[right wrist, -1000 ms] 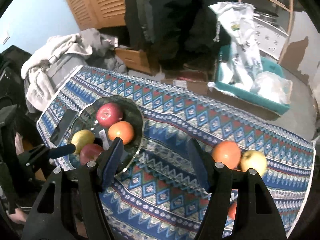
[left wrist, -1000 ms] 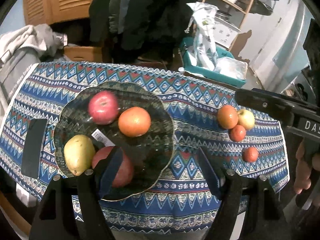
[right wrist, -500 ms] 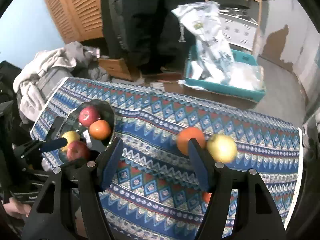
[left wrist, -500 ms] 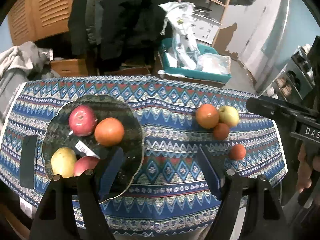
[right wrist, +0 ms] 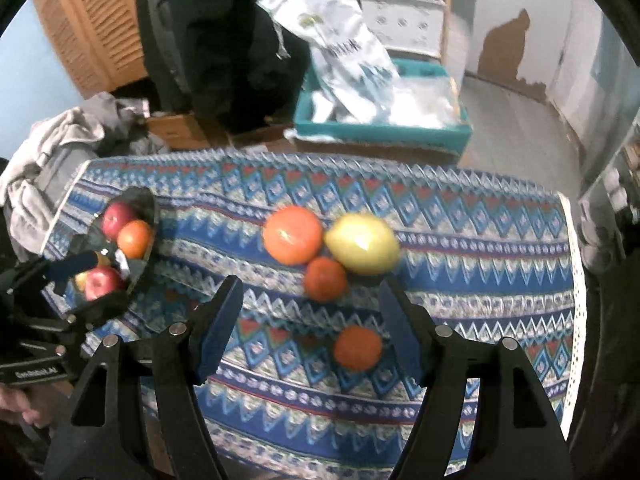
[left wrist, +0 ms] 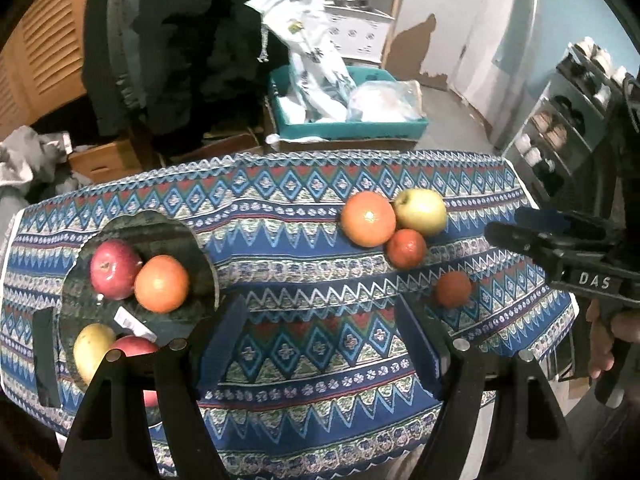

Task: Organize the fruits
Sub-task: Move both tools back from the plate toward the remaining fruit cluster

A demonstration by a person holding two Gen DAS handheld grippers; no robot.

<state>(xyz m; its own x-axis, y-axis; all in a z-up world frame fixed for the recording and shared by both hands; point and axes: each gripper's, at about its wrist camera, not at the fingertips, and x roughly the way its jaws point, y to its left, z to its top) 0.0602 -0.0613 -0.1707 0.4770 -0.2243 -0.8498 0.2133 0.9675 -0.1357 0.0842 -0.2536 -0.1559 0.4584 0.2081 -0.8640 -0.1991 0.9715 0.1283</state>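
A dark glass plate (left wrist: 200, 256) at the table's left holds a red apple (left wrist: 113, 269), an orange (left wrist: 161, 284), a yellow pear (left wrist: 91, 350) and another red apple (left wrist: 134, 347). On the cloth to the right lie a large orange (left wrist: 368, 219), a yellow-green apple (left wrist: 421, 212) and two small tangerines (left wrist: 406, 249) (left wrist: 453, 289). My left gripper (left wrist: 320, 332) is open and empty above the near cloth. My right gripper (right wrist: 310, 318) is open and empty; the near tangerine (right wrist: 357, 348) lies between its fingers, the far one (right wrist: 325, 279), orange (right wrist: 293, 234) and apple (right wrist: 361, 243) beyond.
The table carries a blue patterned cloth (left wrist: 304, 200). A black flat object (left wrist: 45, 356) lies left of the plate. Behind the table stand a teal bin with plastic bags (left wrist: 344, 120), cardboard boxes, hanging dark clothes and a wooden shelf. The plate also shows in the right wrist view (right wrist: 146, 216).
Both grippers have moved right along the table. The plate has slid to the left of each view and the loose fruits have come nearer the middle. Both stay open.
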